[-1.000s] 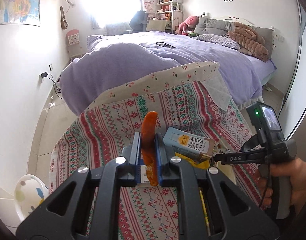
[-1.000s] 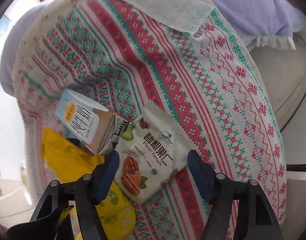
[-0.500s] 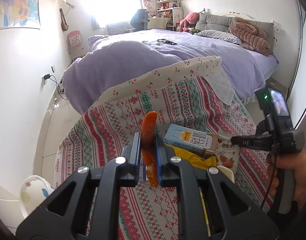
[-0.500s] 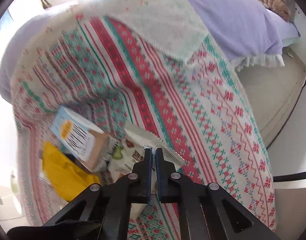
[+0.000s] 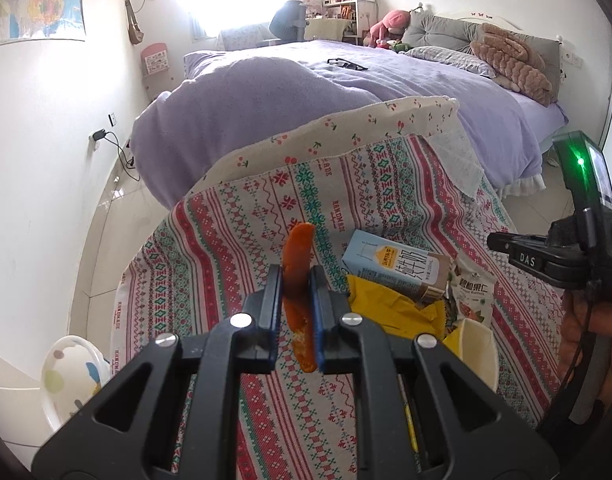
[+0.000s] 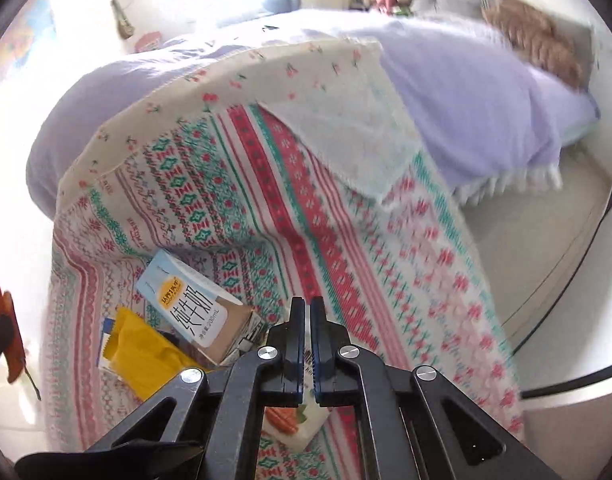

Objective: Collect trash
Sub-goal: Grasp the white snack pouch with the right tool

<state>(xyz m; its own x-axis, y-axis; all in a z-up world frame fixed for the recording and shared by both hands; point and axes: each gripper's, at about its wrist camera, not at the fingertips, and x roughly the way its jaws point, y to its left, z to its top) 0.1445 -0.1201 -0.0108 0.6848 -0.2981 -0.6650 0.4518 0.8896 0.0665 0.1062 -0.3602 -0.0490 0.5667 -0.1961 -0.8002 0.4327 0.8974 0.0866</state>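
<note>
Now the left gripper [image 5: 297,312] pinches an orange peel [image 5: 298,276], the right gripper [image 6: 307,344] clamps the nut packet [image 6: 294,420]; a bin seems next.

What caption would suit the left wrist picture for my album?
Left gripper pinching a strip of orange peel above a patterned cloth strewn with a pale-blue milk carton and crumpled yellow wrapper.

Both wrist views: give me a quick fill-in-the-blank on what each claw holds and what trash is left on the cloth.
1. The left claw is shut on an ____ peel.
2. The right claw pinches the pecan ____.
3. The milk carton lies on the ____ wrapper.
4. All this sits on a patterned ____.

Missing: orange; packet; yellow; cloth
</note>
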